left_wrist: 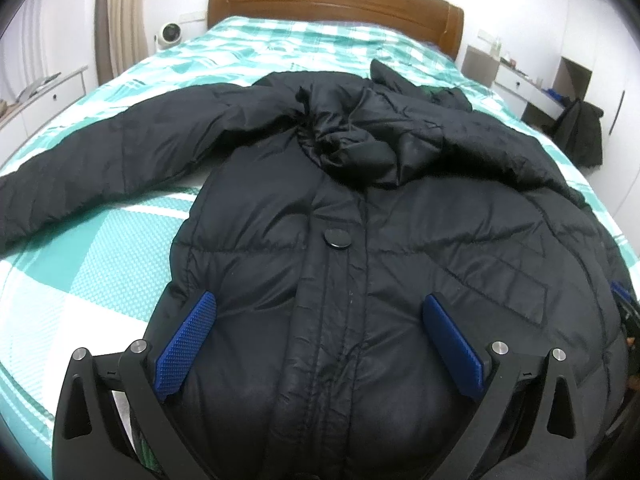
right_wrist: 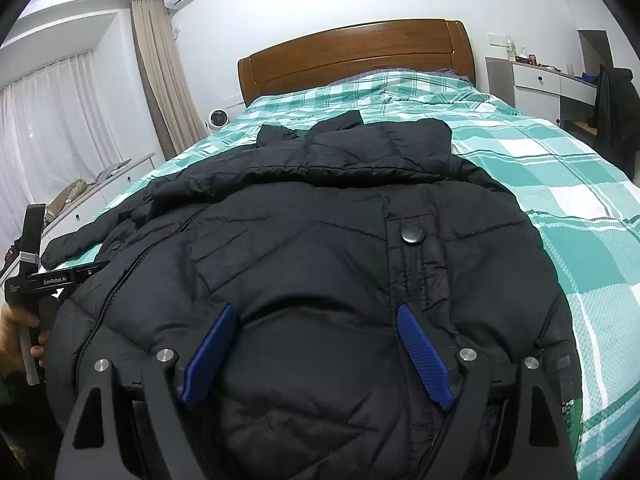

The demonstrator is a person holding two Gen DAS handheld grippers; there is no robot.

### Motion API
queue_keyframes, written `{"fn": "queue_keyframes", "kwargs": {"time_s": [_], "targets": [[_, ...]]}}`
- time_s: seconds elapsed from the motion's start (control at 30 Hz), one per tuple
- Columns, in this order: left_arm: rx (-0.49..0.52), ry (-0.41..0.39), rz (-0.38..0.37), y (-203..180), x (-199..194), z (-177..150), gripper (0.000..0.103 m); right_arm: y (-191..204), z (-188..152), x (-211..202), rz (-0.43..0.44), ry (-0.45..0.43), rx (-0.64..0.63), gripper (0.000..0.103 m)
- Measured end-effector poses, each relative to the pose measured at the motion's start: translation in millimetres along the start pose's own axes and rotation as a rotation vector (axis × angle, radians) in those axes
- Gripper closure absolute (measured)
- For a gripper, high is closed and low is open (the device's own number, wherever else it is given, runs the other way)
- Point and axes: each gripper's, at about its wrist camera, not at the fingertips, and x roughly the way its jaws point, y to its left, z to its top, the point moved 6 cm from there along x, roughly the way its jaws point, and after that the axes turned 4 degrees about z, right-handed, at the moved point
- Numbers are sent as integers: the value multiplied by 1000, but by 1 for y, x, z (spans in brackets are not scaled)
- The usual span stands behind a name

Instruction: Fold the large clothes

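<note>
Jacket point(left_wrist: 360, 208), black puffer, lies front-up across the green-check bed point(left_wrist: 100, 240), collar end toward the headboard point(left_wrist: 336, 4), hem nearest the cameras. Left gripper point(left_wrist: 316, 300) has its blue pads spread wide over the lower front near the placket, nothing between them; right gripper point(right_wrist: 316, 312) is likewise spread, over the hem area on the other side of the snap button point(right_wrist: 412, 236). Whether the pads touch the fabric I can't tell. One sleeve point(left_wrist: 92, 160) runs out flat to the left side; the other looks already folded or bunched over the chest near the hood point(right_wrist: 352, 148), hard to say which. My read: the step is taking the hem to fold the body up toward the collar. Do it well by pinching the bottom edge at two points equally spaced from the placket, catching both layers, since puffy fill slips and springs back. Lift low, carry forward together, press air out after. Room: plenty of bare bed beyond the collar and to the right; left sleeve sits near the bed edge, tuck it in first. Dresser point(right_wrist: 552, 84) is well apart.
</note>
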Motion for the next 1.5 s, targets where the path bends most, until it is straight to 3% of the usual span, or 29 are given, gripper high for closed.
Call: {"fn": "queue_keyframes", "kwargs": {"time_s": [0.3, 0.6, 0.8, 0.9, 1.03, 1.13, 1.2, 1.23, 1.27, 1.3, 1.33, 1.4, 1.5], "targets": [[-6, 26, 4, 1, -11, -6, 1, 1, -1, 0, -6, 1, -5, 18], [-70, -21, -39, 22, -63, -6, 1, 2, -2, 1, -16, 2, -13, 18], [-228, -22, 105, 113, -75, 1, 1, 2, -2, 1, -15, -2, -15, 18], [-403, -15, 169, 182, -72, 3, 1, 2, -2, 1, -15, -4, -16, 18], [-768, -56, 257, 288, -68, 1, 1, 2, -2, 2, -19, -6, -22, 18], [-892, -33, 262, 333, -47, -1, 1, 2, -2, 2, -23, -6, -26, 18], [-896, -37, 293, 348, -43, 4, 1, 2, -2, 2, -23, -5, -27, 18], [-888, -48, 326, 350, -44, 9, 9, 2, -2, 2, -23, -5, -27, 18], [-867, -62, 361, 351, -47, 14, 41, 2, -2, 2, -23, -6, -27, 18], [-840, -62, 400, 350, -49, 18, 83, 2, -2, 2, -23, -6, -27, 18], [-810, -68, 427, 348, -52, 23, 92, 2, -2, 2, -22, -6, -27, 18], [-769, -106, 448, 340, -65, 37, 95, 2, -2, 1, -23, -7, -28, 18], [-610, -199, 482, 305, -97, 68, 95, 2, -2, 1, -22, -7, -28, 18]]}}
